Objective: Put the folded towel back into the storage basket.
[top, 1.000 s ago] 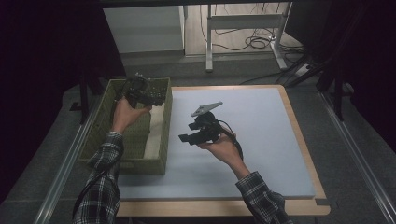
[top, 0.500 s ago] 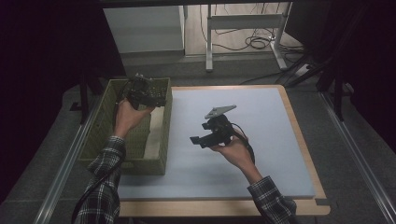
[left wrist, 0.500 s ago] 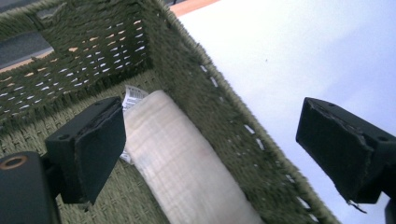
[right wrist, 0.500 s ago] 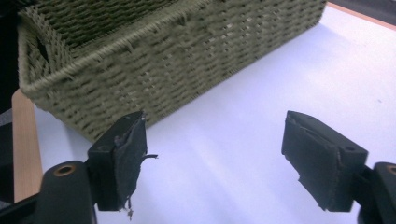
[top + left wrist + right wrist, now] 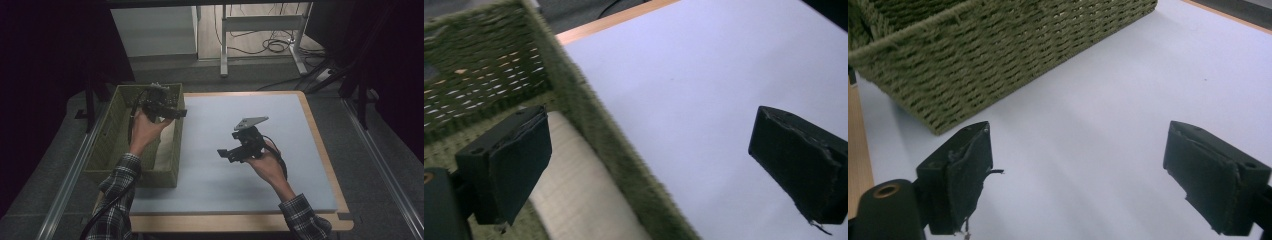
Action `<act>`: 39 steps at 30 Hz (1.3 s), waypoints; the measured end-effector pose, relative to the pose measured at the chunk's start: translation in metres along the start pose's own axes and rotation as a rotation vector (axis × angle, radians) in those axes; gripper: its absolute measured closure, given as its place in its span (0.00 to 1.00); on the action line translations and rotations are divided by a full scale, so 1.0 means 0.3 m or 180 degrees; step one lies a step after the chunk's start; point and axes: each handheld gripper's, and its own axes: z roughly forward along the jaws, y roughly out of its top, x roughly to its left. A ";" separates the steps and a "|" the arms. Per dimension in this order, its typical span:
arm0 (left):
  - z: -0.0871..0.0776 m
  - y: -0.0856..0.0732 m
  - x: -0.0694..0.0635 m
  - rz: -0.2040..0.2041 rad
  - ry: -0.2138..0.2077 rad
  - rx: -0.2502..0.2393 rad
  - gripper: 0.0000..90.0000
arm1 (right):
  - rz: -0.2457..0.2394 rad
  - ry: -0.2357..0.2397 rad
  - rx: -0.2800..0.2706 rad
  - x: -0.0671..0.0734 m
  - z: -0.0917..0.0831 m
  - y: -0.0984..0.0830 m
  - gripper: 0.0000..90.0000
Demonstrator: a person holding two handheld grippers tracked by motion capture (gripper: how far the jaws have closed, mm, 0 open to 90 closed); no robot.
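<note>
One woven green basket (image 5: 111,145) sits at the desk's left edge with one pale folded cloth (image 5: 579,195) lying inside it, while two grippers hang empty with jaws just opened wide: the left gripper (image 5: 165,111) over the basket's right rim, the right gripper (image 5: 231,152) above the white mat (image 5: 280,120).

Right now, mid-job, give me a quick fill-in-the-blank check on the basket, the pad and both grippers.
1. The woven basket stands at the ____ edge of the pale pad.
2. The left gripper hangs over the ____.
3. The right gripper is over the pad with its jaws ____.
4. Inside the basket lies a folded ____-coloured cloth.

Missing words: left; basket; open; cream
</note>
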 end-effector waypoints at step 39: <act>0.061 -0.241 -0.558 0.0588 -0.0533 -0.0436 0.00 | 0.0335 -0.0552 -0.0028 -0.149 -0.307 -0.387 0.01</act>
